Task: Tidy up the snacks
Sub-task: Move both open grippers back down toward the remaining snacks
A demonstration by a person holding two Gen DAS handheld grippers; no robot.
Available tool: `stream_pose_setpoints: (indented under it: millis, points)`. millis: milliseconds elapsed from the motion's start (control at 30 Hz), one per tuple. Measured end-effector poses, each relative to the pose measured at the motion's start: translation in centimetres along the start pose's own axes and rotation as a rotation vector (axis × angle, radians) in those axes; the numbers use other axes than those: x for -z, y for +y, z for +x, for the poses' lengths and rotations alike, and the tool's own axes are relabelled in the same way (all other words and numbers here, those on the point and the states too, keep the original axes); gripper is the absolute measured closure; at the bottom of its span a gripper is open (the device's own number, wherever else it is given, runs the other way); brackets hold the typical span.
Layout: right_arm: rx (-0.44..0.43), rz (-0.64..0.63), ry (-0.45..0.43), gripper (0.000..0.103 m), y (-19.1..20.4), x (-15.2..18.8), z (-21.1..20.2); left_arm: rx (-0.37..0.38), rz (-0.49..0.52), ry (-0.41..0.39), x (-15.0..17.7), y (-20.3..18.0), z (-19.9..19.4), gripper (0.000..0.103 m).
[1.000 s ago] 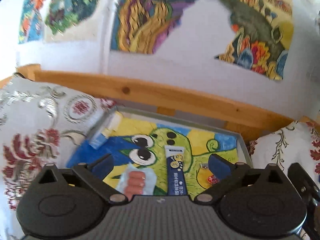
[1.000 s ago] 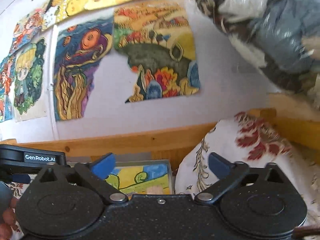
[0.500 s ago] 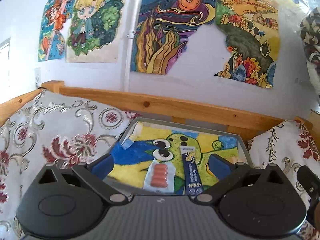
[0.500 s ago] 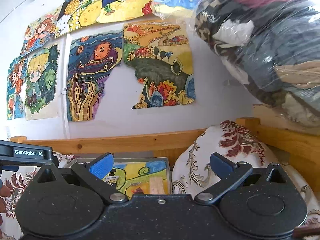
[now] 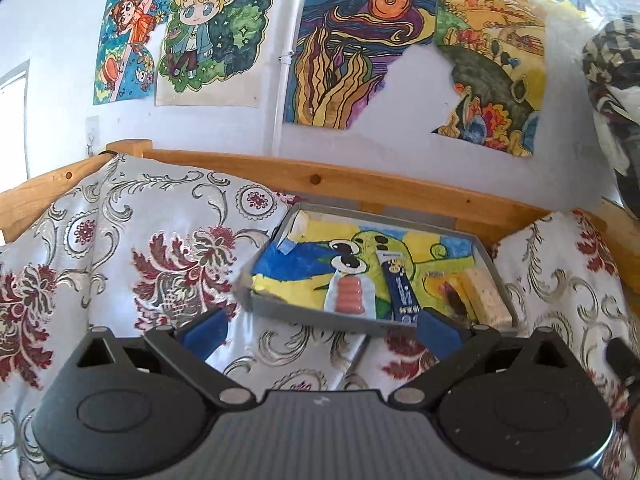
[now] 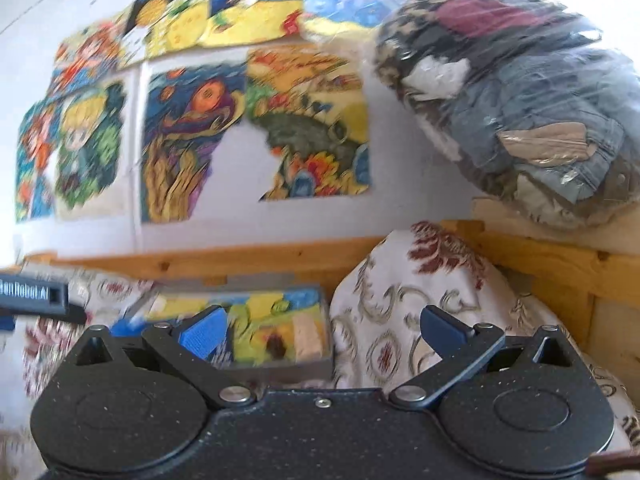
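A grey tray lined with a bright cartoon drawing rests on a floral-covered surface against a wooden rail. In it lie a clear pack of small sausages, a dark blue stick packet, a small red-brown snack and a pale biscuit bar. My left gripper hangs open in front of the tray, holding nothing. In the right wrist view the tray sits behind my right gripper, which is open and empty; the biscuit bar shows there, blurred.
Floral cushions flank the tray on both sides. A wooden rail runs behind it, under a wall of colourful drawings. A clear bag of clothes bulges at the upper right. The left gripper body shows at the left edge.
Both grippers have pulled back from the tray, which now looks smaller and farther away. The biscuit bar and red-brown snack have come into the left wrist view. Both grippers stay open.
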State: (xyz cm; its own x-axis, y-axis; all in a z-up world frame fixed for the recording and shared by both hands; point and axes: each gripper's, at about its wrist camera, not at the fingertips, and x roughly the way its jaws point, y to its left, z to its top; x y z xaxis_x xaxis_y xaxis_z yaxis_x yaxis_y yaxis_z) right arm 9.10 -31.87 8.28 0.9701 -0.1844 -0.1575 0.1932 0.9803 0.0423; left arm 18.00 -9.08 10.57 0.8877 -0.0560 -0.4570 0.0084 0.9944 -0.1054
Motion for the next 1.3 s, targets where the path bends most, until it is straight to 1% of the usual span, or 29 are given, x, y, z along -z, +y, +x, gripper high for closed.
stream_pose_setpoints:
  millis: [167,333,500,600,833,967,1067,1200,1300]
  points:
    - [-0.066,-0.074,0.071,0.001,2.6,1.7,-1.7,0.005,0.032,-0.003,1.6,2.0,-1.6,0.001]
    - [-0.119,-0.090,0.192,0.001,4.8,3.6,-2.9,0.017,0.037,0.027,3.8,4.2,-2.7,0.001]
    - [-0.164,-0.146,0.253,0.001,6.9,5.2,-4.3,0.012,0.040,0.054,5.9,6.1,-3.2,0.001]
    - [-0.183,-0.160,0.287,0.001,7.7,6.0,-4.7,0.009,0.023,0.078,7.1,7.4,-3.0,0.001]
    - [-0.177,-0.211,0.357,0.001,9.1,7.7,-3.6,-0.006,-0.012,0.140,10.0,10.2,-1.7,0.001]
    - [-0.192,-0.224,0.401,0.001,9.8,8.7,-2.3,0.017,-0.061,0.188,11.1,11.7,-0.6,0.001]
    - [-0.208,-0.251,0.430,0.001,10.7,9.5,-1.4,0.036,-0.078,0.212,11.9,12.5,0.1,0.001]
    - [-0.232,-0.295,0.460,0.001,12.0,10.6,-0.6,0.058,-0.053,0.218,12.6,12.8,1.1,0.001]
    - [-0.241,-0.316,0.474,0.001,12.8,11.3,0.0,0.070,0.012,0.199,12.7,12.4,1.8,0.001]
